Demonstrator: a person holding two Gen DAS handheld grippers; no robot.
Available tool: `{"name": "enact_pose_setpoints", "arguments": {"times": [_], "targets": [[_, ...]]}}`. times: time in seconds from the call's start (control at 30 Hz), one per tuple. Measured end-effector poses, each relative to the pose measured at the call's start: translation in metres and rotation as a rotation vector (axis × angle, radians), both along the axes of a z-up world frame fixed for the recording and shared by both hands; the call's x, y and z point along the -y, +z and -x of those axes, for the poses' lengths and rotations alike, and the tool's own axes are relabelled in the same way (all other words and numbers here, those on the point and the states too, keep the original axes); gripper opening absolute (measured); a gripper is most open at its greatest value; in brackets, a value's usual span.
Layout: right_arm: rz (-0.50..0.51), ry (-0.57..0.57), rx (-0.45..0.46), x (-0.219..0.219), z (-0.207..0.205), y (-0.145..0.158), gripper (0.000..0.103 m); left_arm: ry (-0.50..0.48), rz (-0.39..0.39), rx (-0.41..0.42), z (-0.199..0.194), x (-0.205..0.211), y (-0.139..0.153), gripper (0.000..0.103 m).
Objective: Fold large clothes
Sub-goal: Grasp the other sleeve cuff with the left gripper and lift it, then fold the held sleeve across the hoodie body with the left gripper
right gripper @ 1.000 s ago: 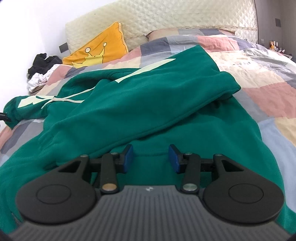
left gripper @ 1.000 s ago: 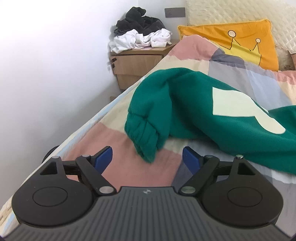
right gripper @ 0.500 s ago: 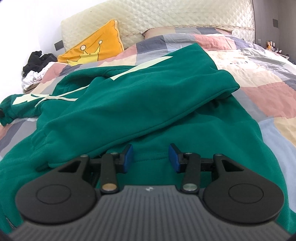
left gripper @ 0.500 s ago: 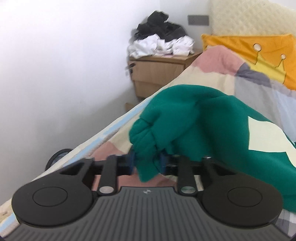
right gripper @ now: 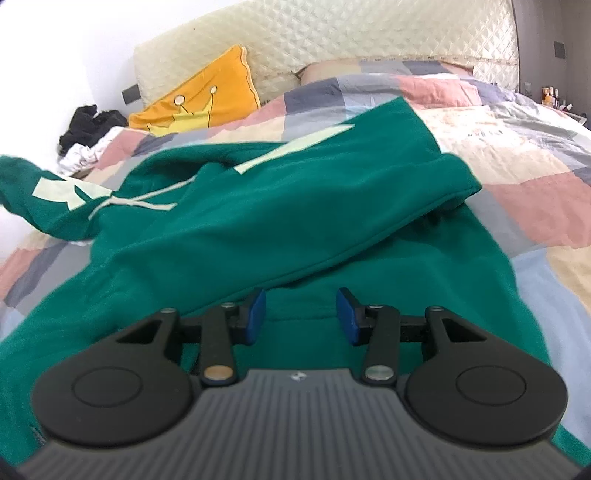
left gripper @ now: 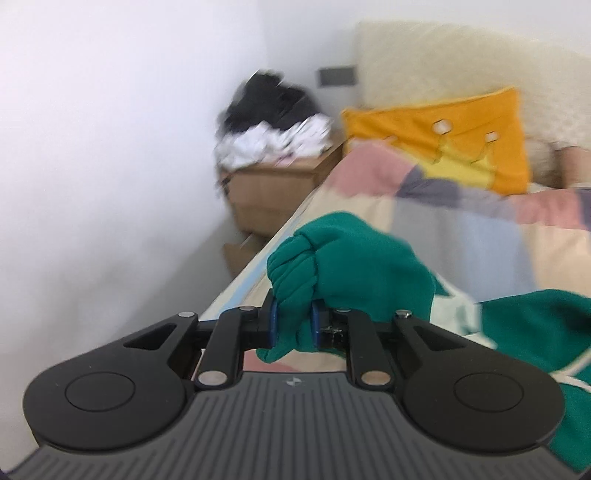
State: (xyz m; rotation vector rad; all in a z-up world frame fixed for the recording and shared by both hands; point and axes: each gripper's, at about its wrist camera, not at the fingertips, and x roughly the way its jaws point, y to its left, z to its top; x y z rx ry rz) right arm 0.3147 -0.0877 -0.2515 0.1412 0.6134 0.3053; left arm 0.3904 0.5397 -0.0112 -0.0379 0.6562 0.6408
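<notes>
while the left gripper (left gripper: 293, 323) is closing, its blue pads pinching the bunched cuff (left gripper: 295, 266) of the green hoodie (right gripper: 258, 229) above the patchwork quilt (right gripper: 517, 147), the right gripper (right gripper: 301, 315) hangs part-open over the hoodie body spread on the bed, holding nothing, yellow crown pillow (right gripper: 207, 99) beyond.

hoodie (right gripper: 280, 221): deep green, pale mint patches, cream drawstring | quilt (right gripper: 517, 155): patchwork of pink, grey, cream, pale blue | cushion (left gripper: 454, 136): orange with a yellow crown | headboard (right gripper: 369, 33): cream, diamond-quilted | bedside cabinet (left gripper: 269, 188): light wood | clothes pile (left gripper: 273, 125): black over white | gripper pads (right gripper: 255, 317): blue on black
</notes>
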Motion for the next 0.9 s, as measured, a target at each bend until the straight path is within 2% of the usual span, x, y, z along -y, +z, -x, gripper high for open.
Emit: {"name": "enact_pose_setpoints", "arguments": {"times": [0.13, 0.27, 0.47, 0.63, 0.73, 0.9], "targets": [[-0.036, 0.005, 0.02, 0.01, 0.012, 0.012, 0.046, -0.095, 0.013, 0.005, 0.008, 0.064, 0.071, 0.019], [-0.084, 0.023, 0.047, 0.022, 0.024, 0.023, 0.046, -0.196, 0.022, 0.019, 0.014, 0.141, 0.128, 0.019], [-0.158, 0.024, 0.07, 0.042, 0.035, 0.036, 0.046, -0.354, -0.017, 0.018, 0.021, 0.271, 0.175, 0.015], [-0.225, -0.013, 0.09, 0.067, 0.039, 0.047, 0.046, -0.481, -0.022, -0.011, 0.023, 0.37, 0.17, 0.008], [-0.275, -0.034, 0.107, 0.083, 0.041, 0.055, 0.046, -0.546, -0.026, -0.029, 0.022, 0.427, 0.15, 0.007], [-0.322, -0.088, 0.117, 0.112, 0.044, 0.06, 0.046, -0.651, 0.018, -0.084, 0.015, 0.507, 0.101, 0.007]]}}
